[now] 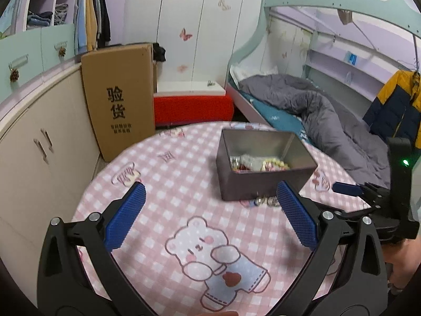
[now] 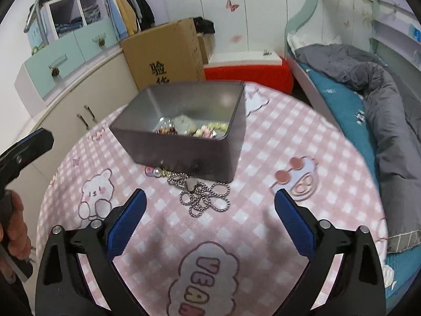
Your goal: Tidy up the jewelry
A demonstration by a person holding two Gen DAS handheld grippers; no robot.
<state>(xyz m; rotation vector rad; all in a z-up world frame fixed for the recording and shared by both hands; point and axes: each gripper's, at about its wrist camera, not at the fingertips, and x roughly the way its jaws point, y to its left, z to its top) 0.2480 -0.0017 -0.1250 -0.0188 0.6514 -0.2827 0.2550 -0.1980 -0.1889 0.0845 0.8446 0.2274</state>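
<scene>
A grey metal tin [image 1: 263,184] [image 2: 184,152] stands open on the pink checked tablecloth. Inside it lie several pieces of jewelry [image 1: 259,163] [image 2: 192,127], among them a pastel bead bracelet. A silver ball-chain necklace [image 2: 205,197] lies in a heap on the cloth just in front of the tin, with a small pearl piece [image 2: 155,171] beside it; the chain also shows in the left wrist view [image 1: 267,200]. My right gripper [image 2: 210,197] is open and empty, its fingers on either side of the chain. My left gripper [image 1: 209,193] is open and empty, left of the tin's front.
The round table [image 2: 289,144] stands beside a bed [image 1: 329,121] with a grey duvet on the right. A cardboard box [image 1: 118,100] and beige cabinets [image 1: 39,144] are on the left. A red box [image 1: 192,108] stands behind the table.
</scene>
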